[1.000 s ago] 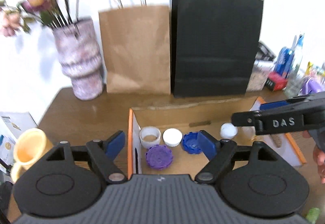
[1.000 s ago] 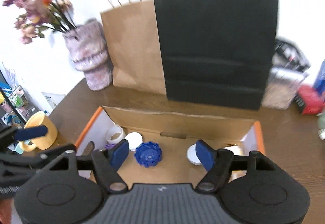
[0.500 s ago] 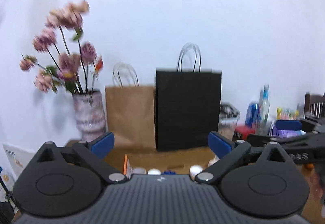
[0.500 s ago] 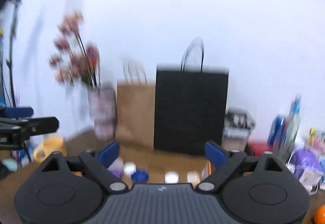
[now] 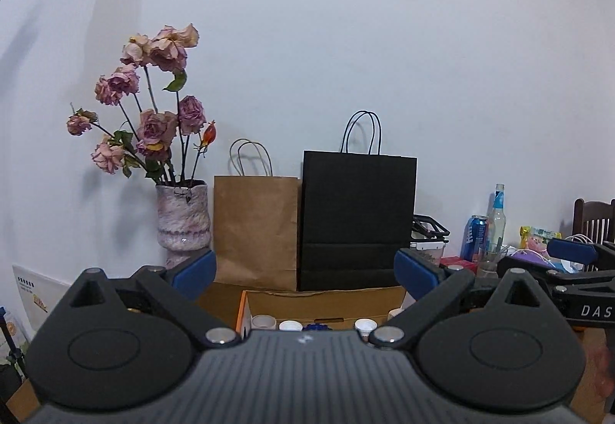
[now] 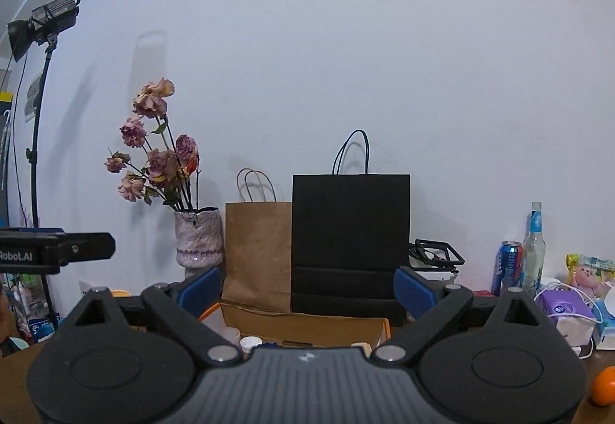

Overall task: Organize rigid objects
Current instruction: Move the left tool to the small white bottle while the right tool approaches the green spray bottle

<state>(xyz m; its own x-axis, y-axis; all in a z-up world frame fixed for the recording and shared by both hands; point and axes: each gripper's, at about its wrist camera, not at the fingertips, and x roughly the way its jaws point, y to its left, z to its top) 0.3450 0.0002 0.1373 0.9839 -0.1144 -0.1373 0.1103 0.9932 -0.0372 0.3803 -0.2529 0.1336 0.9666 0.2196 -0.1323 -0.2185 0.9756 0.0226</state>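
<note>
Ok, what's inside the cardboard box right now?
In the cardboard box, the left wrist view shows a white ring, two white caps and a blue cap along the back. The gripper body covers the rest of the floor.

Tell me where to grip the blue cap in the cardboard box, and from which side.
Grip the blue cap across its ridged rim, coming down from above with the left tongs open. It seems to lie low on the floor of the cardboard box, whose walls would likely block a sideways approach. Only its top edge shows.
</note>
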